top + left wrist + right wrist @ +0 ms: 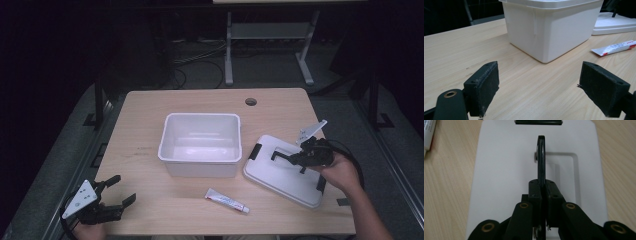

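Down at the near edge, the left gripper (116, 194) is idling over bare table (150, 210), jaws spread wide and holding nothing, likely waiting its turn. Just ahead, a small tube (227, 201) is lying loose between box and lid. On the right, the right gripper (287, 159) is pinching the lid's (280, 177) black handle (541, 157), jaws pressed tight on it, probably readying a lift. Farther back, the white box (200, 145) is sitting open mid-table, seemingly awaiting contents or cover.

Bin (200, 145) sits mid-table (145, 115). Lid (285, 175) is just to its right, tube (226, 201) lying in front between them.
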Available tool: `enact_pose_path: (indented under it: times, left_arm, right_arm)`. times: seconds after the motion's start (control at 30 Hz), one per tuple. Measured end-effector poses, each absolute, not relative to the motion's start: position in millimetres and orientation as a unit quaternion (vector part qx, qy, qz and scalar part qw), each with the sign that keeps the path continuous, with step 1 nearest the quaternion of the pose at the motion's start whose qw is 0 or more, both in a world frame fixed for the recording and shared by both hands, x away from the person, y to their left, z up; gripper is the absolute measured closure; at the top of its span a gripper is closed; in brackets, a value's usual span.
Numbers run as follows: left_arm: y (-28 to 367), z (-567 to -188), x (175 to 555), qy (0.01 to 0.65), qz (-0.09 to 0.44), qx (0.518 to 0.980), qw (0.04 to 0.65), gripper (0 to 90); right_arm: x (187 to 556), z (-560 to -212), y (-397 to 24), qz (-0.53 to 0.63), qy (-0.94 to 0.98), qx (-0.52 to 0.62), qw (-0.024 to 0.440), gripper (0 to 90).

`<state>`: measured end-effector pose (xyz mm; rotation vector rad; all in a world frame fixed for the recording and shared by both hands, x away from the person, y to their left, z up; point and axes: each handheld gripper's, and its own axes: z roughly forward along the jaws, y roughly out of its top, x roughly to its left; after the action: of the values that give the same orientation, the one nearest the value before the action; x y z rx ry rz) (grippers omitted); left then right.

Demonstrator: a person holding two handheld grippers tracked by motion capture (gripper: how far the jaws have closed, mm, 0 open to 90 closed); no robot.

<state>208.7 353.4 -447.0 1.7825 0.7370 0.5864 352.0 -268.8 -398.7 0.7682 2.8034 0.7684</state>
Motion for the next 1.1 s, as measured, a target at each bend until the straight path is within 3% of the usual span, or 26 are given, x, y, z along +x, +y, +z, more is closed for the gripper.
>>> enact_pose_path:
  times: [0.4, 0.6, 1.1]
  left_arm:
    - [353, -447, 208, 0.310, 0.245, 0.748, 0.533, 15.7]
    - [353, -447, 208, 0.308, 0.246, 0.750, 0.532, 15.7]
    - [353, -447, 209, 0.310, 0.245, 0.748, 0.534, 15.7]
  right_arm:
    - [346, -400, -271, 0.261, 0.928, 0.256, 0.071, 82.4]
    - [336, -389, -274, 0.281, 0.922, 0.255, 0.081, 68.4]
    - [312, -367, -262, 0.302, 0.922, 0.225, 0.089, 55.6]
